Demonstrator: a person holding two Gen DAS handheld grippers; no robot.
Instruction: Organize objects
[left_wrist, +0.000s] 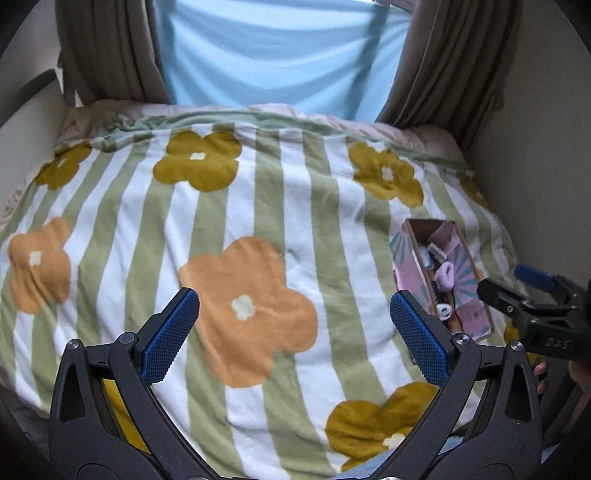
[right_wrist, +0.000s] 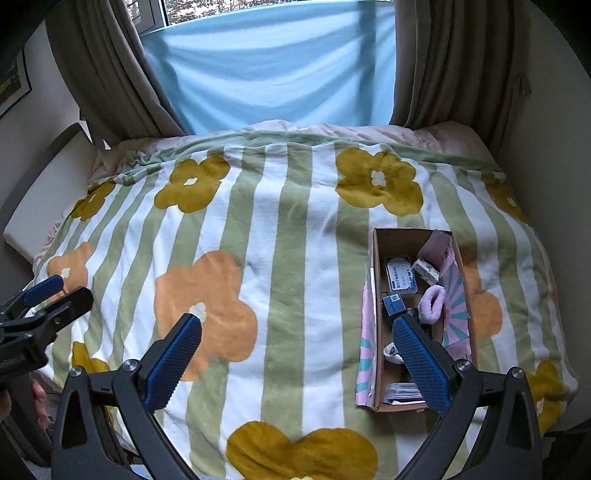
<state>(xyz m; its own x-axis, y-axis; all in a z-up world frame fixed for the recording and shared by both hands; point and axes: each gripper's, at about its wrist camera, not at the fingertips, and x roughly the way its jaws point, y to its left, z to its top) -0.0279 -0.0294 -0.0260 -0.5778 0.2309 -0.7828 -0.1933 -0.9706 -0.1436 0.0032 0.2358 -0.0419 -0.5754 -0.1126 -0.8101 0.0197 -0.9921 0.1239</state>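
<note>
Both tongs, left (left_wrist: 294, 325) and right (right_wrist: 297, 352), hang wide and empty over the bed's flowered blanket (right_wrist: 258, 258). The cardboard box (right_wrist: 376, 295), right of the orange flower, holds the small items; a careless reach could tip it on soft bedding. Curtains hang beyond.

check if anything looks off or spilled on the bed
Nothing is spilled. The small items sit jumbled inside the open cardboard box on the floral blanket; both grippers, left and right, are open and empty.
</note>
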